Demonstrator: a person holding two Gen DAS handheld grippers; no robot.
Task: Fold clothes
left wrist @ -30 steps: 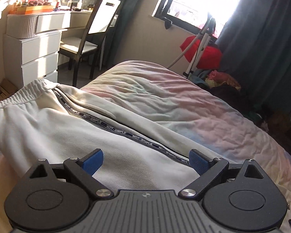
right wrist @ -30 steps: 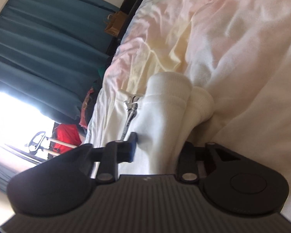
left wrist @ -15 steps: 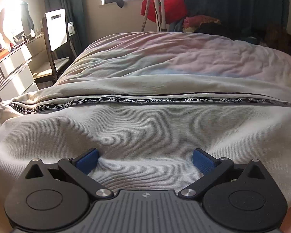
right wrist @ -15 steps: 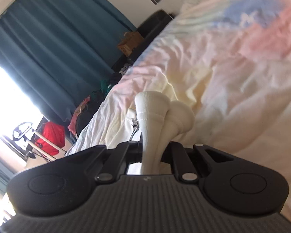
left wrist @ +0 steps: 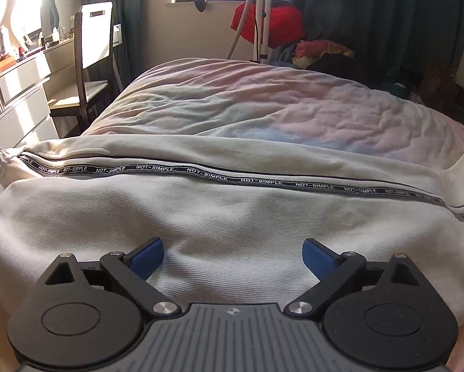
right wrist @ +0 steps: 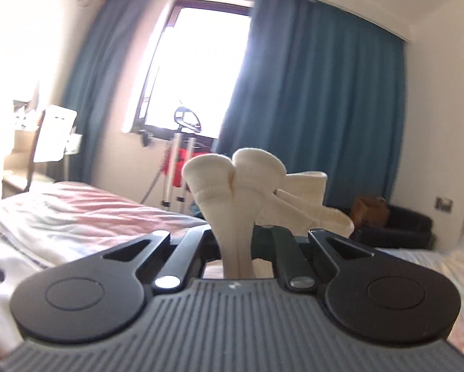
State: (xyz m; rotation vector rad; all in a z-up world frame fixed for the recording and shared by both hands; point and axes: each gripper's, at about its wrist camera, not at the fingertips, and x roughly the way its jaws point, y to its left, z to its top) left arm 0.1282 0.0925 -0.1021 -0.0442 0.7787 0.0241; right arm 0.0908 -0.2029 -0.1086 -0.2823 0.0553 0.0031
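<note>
The white ribbed-cotton trousers with a black "NOT-SIMPLE" lettered side tape (left wrist: pixel 232 217) lie spread across the near end of the pastel pink-and-blue quilted bed (left wrist: pixel 262 108), their gathered waistband at the bed's left edge, on the side of the white chest of drawers (left wrist: pixel 18 93). The left gripper (left wrist: pixel 232 255) hangs just over the trousers, tilted down at the cloth, its blue-padded fingers (left wrist: pixel 146 257) spread wide — the jaws are closing a little, with nothing but flat fabric beneath them and no fold pinched between the pads.

The right gripper (right wrist: pixel 238 248) is raised above the bed and points level across it toward the bright window (right wrist: pixel 194 62) flanked by blue curtains (right wrist: pixel 309 93). Its jaws are pressed together on the trousers' two cream ribbed cuffs (right wrist: pixel 232 173), which bulge up past the fingers — the rest of the leg fabric trails off to the right of the grip.
</note>
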